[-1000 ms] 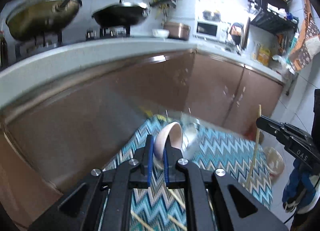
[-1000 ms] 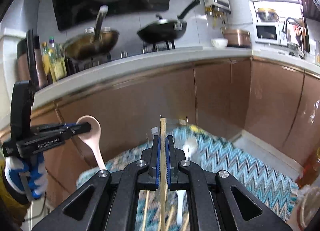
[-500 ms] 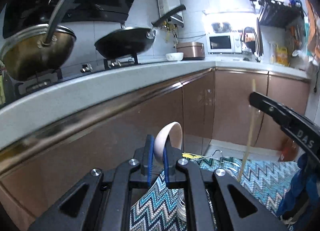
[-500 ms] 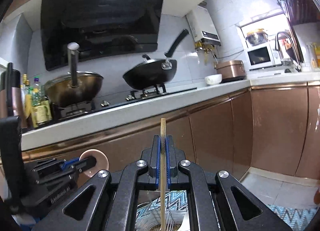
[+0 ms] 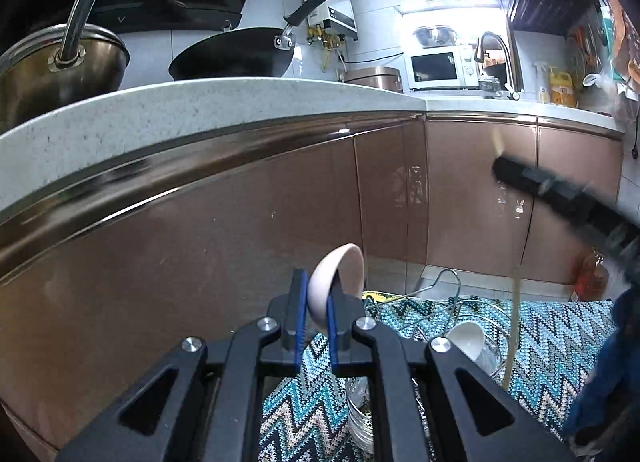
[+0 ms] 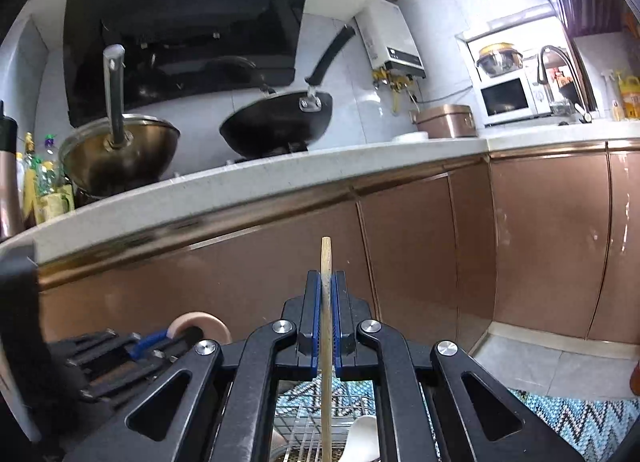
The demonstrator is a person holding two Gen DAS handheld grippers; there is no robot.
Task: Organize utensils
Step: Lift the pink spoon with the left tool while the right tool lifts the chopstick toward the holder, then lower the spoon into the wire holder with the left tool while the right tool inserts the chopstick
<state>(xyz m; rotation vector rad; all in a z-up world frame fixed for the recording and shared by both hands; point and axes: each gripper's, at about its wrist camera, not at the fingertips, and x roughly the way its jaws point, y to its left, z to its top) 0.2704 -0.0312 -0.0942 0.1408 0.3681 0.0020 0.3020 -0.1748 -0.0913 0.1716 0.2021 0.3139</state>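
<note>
Left gripper [image 5: 317, 312]: jaws pinch pink spoon [image 5: 338, 282], bowl up. Right gripper [image 6: 327, 318]: jaws pinch upright chopstick [image 6: 326, 302]. Wire holder [image 5: 452, 316] below the jaws holds one white spoon [image 5: 466, 336]. Both carried pieces undelivered; judged roughly midway.

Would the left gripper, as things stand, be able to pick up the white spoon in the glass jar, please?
Probably not yet: the left gripper is shut on a pink ceramic spoon, so it has no free jaws for the white spoon.

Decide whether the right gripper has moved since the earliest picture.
Yes. The right gripper, with its chopstick, now points higher: the countertop edge sits lower, cabinets filling the view instead of mat.
</note>
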